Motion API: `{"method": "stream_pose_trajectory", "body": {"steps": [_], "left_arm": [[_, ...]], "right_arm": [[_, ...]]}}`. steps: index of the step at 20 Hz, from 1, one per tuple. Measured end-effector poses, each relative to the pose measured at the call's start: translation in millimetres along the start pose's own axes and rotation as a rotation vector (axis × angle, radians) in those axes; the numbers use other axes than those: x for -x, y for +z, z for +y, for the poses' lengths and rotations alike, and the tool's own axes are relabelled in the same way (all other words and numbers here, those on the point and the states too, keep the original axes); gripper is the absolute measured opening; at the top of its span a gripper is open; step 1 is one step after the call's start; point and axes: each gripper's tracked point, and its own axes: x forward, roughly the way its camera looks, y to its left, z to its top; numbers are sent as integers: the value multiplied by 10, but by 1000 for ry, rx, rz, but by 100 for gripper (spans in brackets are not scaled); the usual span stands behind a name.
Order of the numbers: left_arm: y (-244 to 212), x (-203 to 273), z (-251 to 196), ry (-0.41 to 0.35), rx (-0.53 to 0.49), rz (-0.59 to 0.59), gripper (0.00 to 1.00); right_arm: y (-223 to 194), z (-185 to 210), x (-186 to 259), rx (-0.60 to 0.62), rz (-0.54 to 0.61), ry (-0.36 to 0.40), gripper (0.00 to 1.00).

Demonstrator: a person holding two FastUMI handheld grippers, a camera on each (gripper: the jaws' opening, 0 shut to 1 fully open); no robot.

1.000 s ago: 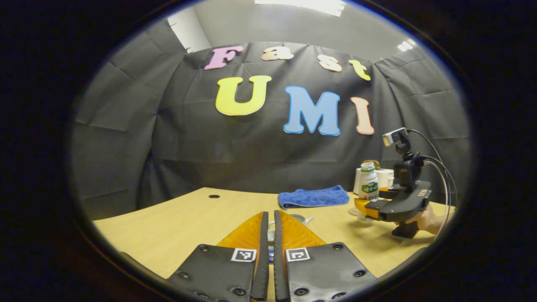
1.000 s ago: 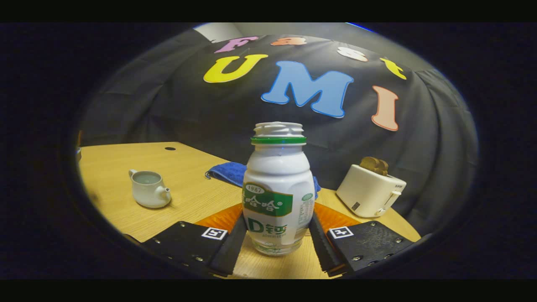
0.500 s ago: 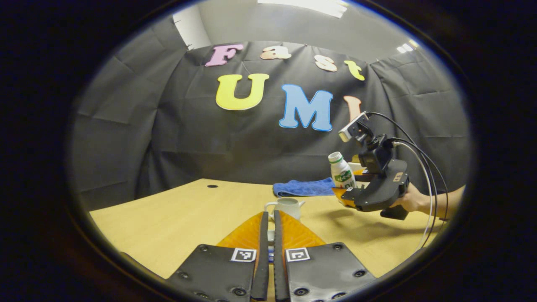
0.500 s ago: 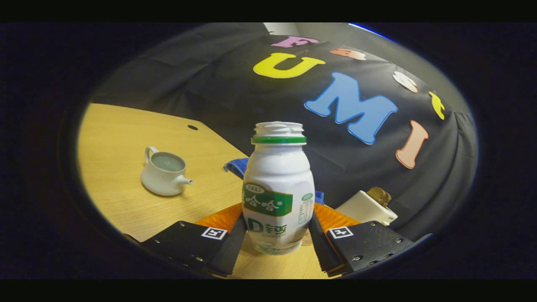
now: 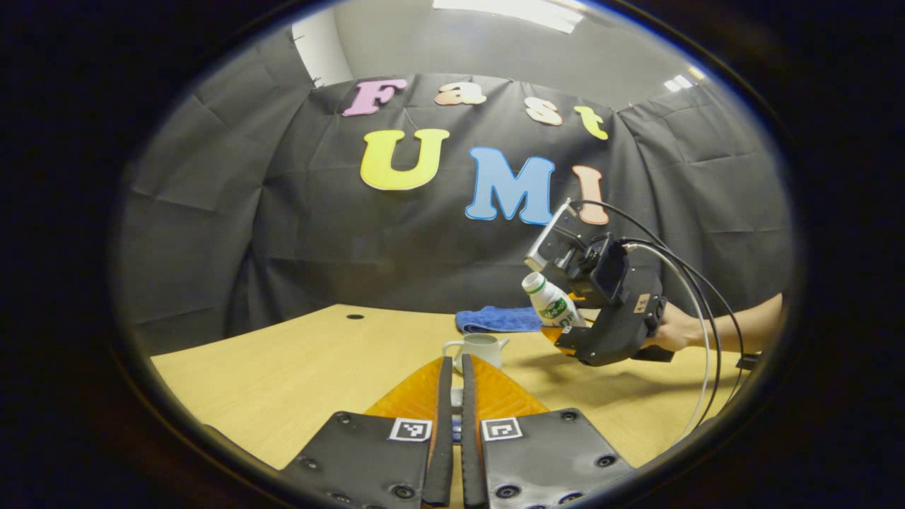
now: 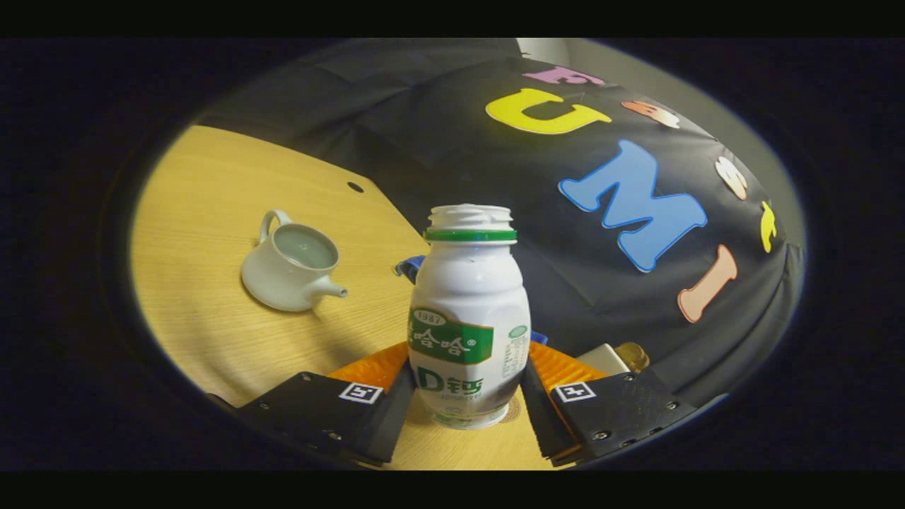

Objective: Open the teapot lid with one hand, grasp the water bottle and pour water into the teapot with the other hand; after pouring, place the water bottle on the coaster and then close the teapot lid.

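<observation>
Your right gripper pinches the water bottle, tilted above the table beside the open teapot. Your left gripper fingers sit nearly pressed together; whether they hold the lid is hidden. The toaster is mostly cut off.

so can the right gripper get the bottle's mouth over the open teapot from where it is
Probably yes. The right gripper holds the bottle tilted toward the lidless teapot, and nothing stands between them.
</observation>
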Motion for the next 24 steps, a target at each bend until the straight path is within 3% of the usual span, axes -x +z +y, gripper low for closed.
{"method": "stream_pose_trajectory", "body": {"steps": [3, 10, 11, 12, 16, 24], "left_arm": [[16, 16, 26, 4, -7, -5, 12], [-22, 26, 69, 14, -19, -3, 12], [-16, 25, 75, 15, -20, -2, 15], [-39, 23, 83, 17, -20, 1, 12], [-64, 25, 98, 19, -26, 10, 15], [-61, 34, 86, 22, -42, 13, 12]], "right_arm": [[13, 7, -80, 98, 16, 1, 74], [69, 96, -173, 301, 27, 15, 74], [72, 101, -182, 326, 25, 13, 74], [85, 113, -198, 347, 24, 12, 74], [110, 117, -230, 434, 19, 5, 74], [166, 105, -248, 570, 6, -11, 74]]}}
